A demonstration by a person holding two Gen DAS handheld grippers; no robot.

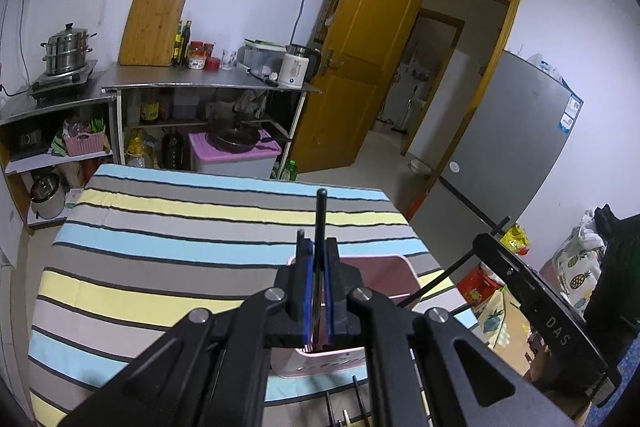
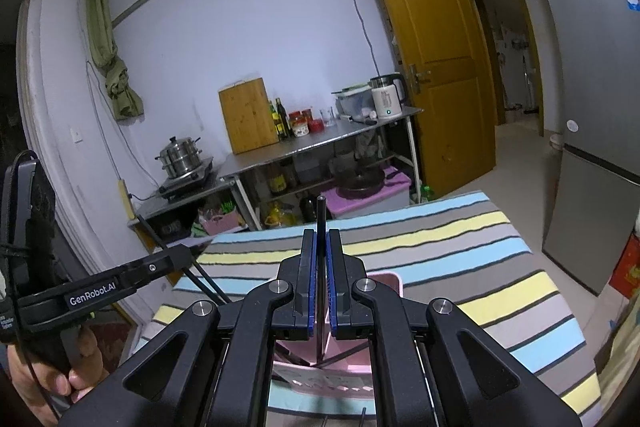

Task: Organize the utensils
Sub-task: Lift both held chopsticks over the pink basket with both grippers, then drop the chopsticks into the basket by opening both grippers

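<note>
The table [image 1: 160,267] wore a striped cloth of blue, grey and yellow bands, and near its close edge stood a pink bin [image 1: 392,267] – open at the top, with cut-out holes along its near wall in the right wrist view.

Both tools hung over that bin, pointing forward and slightly down across the table toward the kitchen shelves at the far wall.

The left tool [image 1: 319,287] was nearly closed, its blue pads pinching a thin dark utensil [image 1: 321,219]. The handle rose upright past the fingertips, and the lower end ran down between the pads to the bin's near rim. From the right wrist view the left tool [image 2: 176,259] reached in from the left, with the person's left hand [image 2: 68,367] wrapped around its grip low in the corner.

The right tool [image 2: 319,279] was likewise closed to a narrow slit on a second utensil [image 2: 320,223], a slim dark rod standing upright, its top above the fingertips and its lower end dipping into the bin [image 2: 384,283]. In the left wrist view the right tool [image 1: 488,247] came in from the right, just beside the bin.

More dark utensil ends [image 1: 356,399] showed on the cloth at the bottom edge, in front of the bin – too cropped to tell what kind they were.
</note>
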